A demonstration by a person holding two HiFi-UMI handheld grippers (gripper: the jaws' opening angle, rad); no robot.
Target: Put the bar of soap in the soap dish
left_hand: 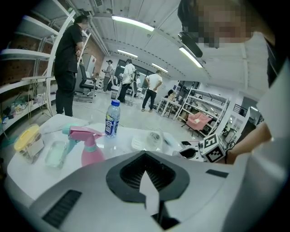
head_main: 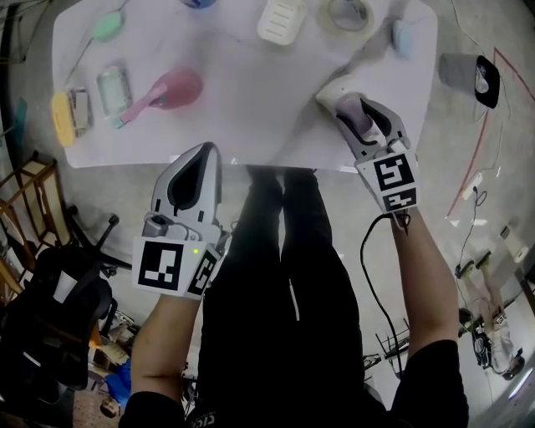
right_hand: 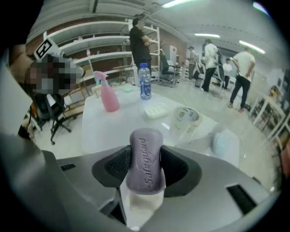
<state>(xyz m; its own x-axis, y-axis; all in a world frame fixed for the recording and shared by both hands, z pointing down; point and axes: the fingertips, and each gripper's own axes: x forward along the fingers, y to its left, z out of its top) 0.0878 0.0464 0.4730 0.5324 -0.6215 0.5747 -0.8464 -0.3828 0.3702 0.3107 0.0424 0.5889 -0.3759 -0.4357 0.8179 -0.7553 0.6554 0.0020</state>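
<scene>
The right gripper (head_main: 347, 100) hangs over the near right edge of the white bench (head_main: 251, 109), pointing steeply down. Its fingers (right_hand: 174, 166) are clenched on the bar of soap (right_hand: 145, 158), a purple bar stamped with lettering. The bar stands upright between the two ribbed pads, its rounded top sticking out past them. The bar is clear of the bench top and well apart from the soap dish (head_main: 280, 18), a white ridged dish that sits near the far edge of the bench. Just beside the dish, towards the right, lies a roll of tape (head_main: 347, 12). The left gripper (head_main: 205, 155) is held off the near edge of the bench, on the left side. Its fingers (left_hand: 131, 174) are closed together with nothing between them. A pink spray bottle (head_main: 167, 90) stands on the left half of the bench. A water bottle (left_hand: 112, 118) with a blue cap stands at the far edge.
</scene>
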